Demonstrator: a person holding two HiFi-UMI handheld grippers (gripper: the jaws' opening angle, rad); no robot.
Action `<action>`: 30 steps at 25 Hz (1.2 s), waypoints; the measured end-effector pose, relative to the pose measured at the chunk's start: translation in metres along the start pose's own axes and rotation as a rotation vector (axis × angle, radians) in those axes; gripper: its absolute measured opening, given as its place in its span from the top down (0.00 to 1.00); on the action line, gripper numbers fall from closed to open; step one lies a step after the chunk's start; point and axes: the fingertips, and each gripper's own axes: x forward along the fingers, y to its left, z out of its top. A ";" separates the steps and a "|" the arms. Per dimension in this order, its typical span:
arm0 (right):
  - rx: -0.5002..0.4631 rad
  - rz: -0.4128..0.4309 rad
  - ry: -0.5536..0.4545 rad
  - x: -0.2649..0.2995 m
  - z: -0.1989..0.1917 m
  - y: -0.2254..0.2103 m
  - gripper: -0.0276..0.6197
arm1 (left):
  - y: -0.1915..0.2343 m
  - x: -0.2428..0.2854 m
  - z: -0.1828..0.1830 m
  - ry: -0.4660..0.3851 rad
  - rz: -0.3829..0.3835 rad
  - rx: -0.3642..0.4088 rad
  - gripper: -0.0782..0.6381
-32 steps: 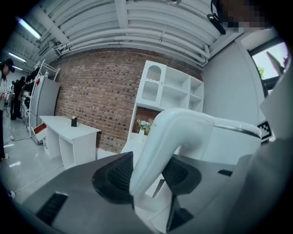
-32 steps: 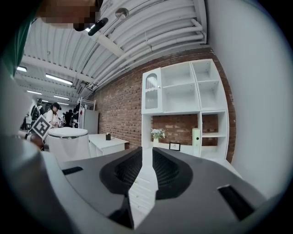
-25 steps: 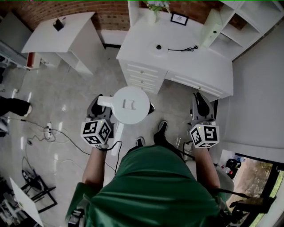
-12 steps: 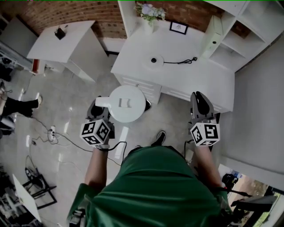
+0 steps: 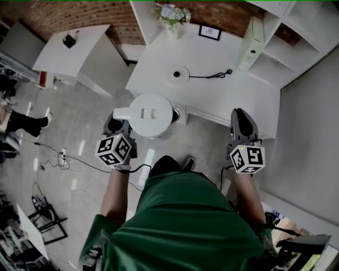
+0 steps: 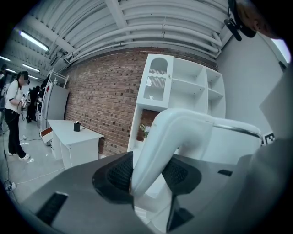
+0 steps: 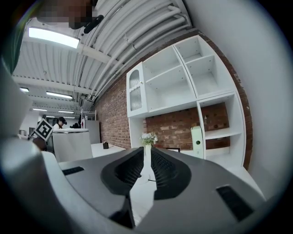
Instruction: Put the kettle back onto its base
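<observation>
Far left: loose floor cable (image 5: 69,159) trailing near the feet. Trip or snag risk on the walk-in.

Holding kettle (image 5: 151,114) aloft in left gripper (image 5: 119,120), right at the front edge of the desk (image 5: 233,92). Not yet on its base. Pads clenched on the handle (image 6: 160,141) from both sides, plain in the left gripper view. Gripped by the handle only, body hanging out to the right: risk of swing or rotation in the pads on any quick move, worse with water inside (fill level not visible, lid on).

Base (image 5: 180,73) further in on the desk top, well apart from the kettle, cord (image 5: 212,75) running right from it. Need to clear the desk edge first; risk of clipping it with the kettle bottom on too low an approach. Then centring: off-axis landing likely to leave the kettle perched tilted on the base rim, or to shove the light base along on its cord. Vase of flowers (image 5: 170,16) behind the base, knockable on overshoot.

Right gripper (image 5: 239,117) off by the desk's right corner, jaws closed to a thin slit, nothing in them. Free for pinning the base if needed.
</observation>
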 end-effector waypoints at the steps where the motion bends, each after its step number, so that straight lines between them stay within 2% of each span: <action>1: 0.003 0.000 0.006 0.002 -0.002 -0.002 0.86 | 0.000 0.004 0.001 0.003 0.000 -0.003 0.62; 7: 0.016 -0.013 0.031 0.026 -0.013 -0.017 0.86 | 0.002 0.040 0.001 0.017 -0.012 0.002 0.62; 12: -0.007 -0.034 0.043 0.056 -0.009 -0.029 0.86 | 0.007 0.086 0.004 0.022 -0.036 0.008 0.62; 17: -0.030 -0.059 0.052 0.105 0.004 -0.045 0.86 | 0.017 0.145 0.015 0.014 -0.045 0.039 0.62; 30: -0.059 -0.086 0.142 0.234 0.000 -0.075 0.87 | 0.048 0.298 0.008 0.085 -0.079 0.057 0.62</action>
